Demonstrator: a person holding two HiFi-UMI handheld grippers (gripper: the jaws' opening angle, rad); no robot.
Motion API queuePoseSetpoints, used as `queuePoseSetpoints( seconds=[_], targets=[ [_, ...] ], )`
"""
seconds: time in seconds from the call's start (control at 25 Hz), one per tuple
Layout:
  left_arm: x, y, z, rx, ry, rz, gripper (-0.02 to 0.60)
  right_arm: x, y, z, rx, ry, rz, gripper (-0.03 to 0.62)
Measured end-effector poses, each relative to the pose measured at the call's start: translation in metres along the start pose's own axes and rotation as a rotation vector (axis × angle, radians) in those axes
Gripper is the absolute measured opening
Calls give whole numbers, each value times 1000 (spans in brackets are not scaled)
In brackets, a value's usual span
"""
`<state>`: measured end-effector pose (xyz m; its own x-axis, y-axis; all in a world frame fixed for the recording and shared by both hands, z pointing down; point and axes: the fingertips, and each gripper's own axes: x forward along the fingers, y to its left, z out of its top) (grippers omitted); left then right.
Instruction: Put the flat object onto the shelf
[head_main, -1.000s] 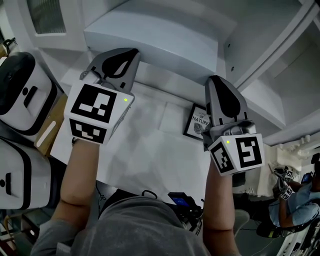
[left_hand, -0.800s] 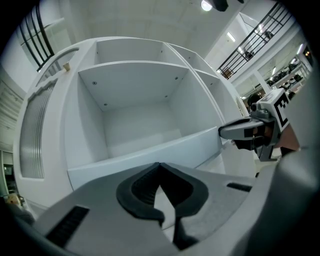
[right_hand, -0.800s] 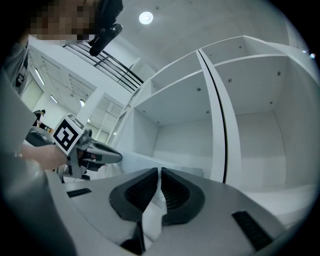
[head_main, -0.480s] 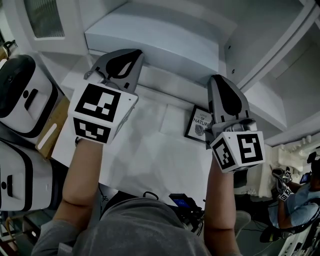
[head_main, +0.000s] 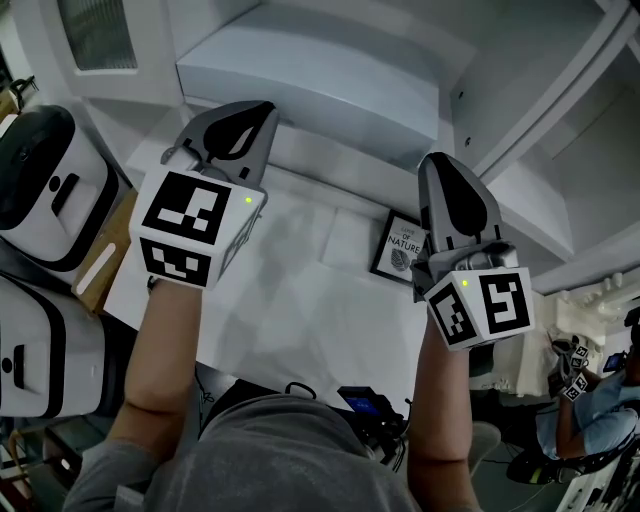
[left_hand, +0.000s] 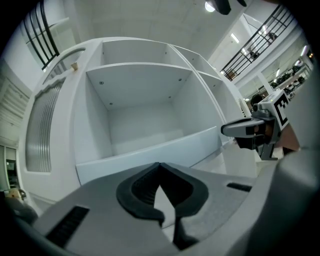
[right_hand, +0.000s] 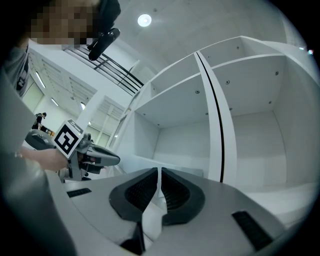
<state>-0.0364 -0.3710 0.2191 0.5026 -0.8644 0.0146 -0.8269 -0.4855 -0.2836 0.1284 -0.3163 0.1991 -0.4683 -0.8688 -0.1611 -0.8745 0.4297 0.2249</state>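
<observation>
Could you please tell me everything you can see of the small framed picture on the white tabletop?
The framed picture is a flat rectangle: thin black frame, white print reading NATURE above a dark round motif. It lies face up on the white tabletop, its right edge hidden by the right tongs.

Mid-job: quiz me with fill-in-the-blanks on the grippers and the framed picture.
1. The left gripper and the right gripper both have their jaws ___.
2. The framed picture lies flat on the white ___, not on the shelf.
3. It lies nearest the ___ gripper.
Missing: shut; table; right.
</observation>
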Motion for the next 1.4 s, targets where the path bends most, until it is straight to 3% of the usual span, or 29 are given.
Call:
queuePoseSetpoints(
  seconds=[0.68, 0.92, 1.4],
  targets=[
    [-71, 13, 18, -26, -56, 71, 6, -34, 20, 23, 59, -49, 62, 35],
    [-107, 6, 26, -63, -138, 46, 6, -52, 43, 28, -22, -50, 80, 35],
    [-144, -13, 9, -100, -127, 33, 6, -84, 61, 22, 74, -76, 92, 35]
  ],
)
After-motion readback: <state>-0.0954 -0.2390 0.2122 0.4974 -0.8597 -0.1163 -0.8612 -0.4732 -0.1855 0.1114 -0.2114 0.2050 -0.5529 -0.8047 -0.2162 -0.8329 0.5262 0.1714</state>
